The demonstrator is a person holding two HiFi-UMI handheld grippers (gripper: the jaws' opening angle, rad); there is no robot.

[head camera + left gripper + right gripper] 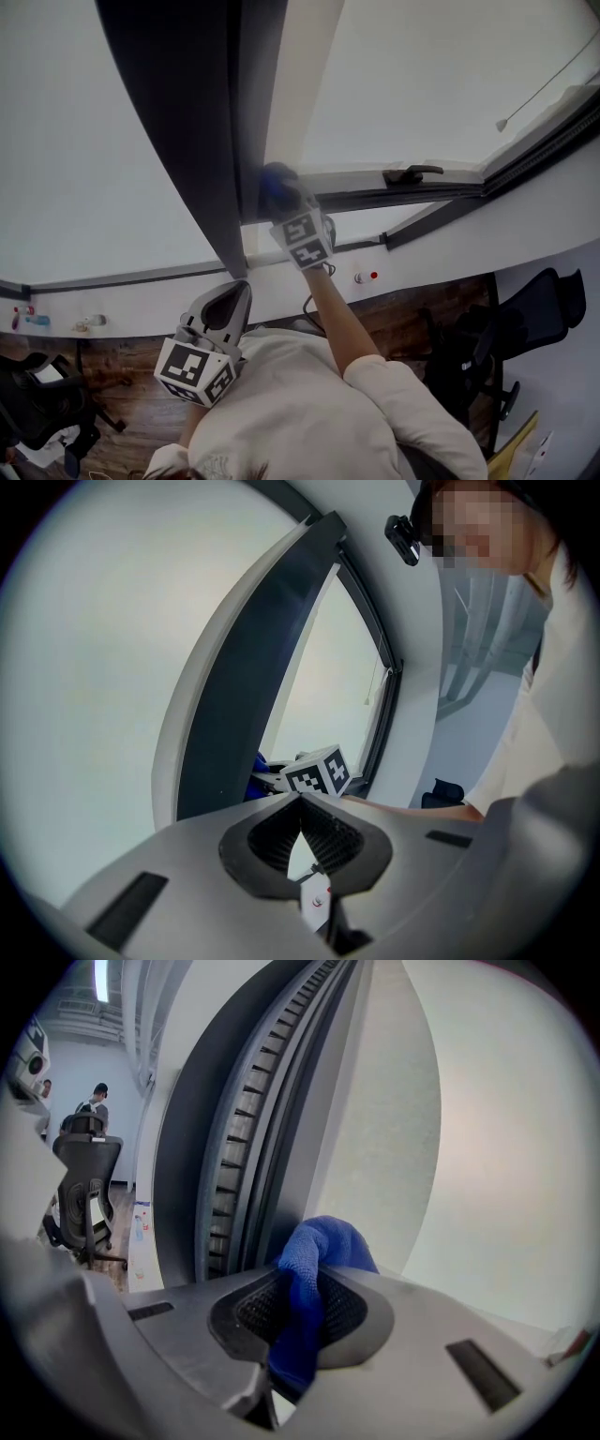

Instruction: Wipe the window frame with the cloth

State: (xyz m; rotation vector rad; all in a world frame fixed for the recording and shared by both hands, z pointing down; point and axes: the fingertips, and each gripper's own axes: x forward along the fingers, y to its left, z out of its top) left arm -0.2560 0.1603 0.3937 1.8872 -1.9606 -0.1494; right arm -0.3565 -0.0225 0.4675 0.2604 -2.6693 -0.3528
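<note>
Cloth (323,1241), blue, is pinched between the right gripper's (281,199) jaws, arm outstretched, and bunches beyond their tips against the window frame (216,131). Left gripper (225,309) hangs back, jaws pressed together.

In the centre of the head view, the right gripper (286,208) sits against the window frame (211,141). The cloth (277,186) lies between its fingers (244,1312) and touches the frame. The window handle (412,173) lies to its right. The left gripper (228,300) is lower left of centre, just beneath the frame's lower end. An office chair (530,309) stands at lower right.
</note>
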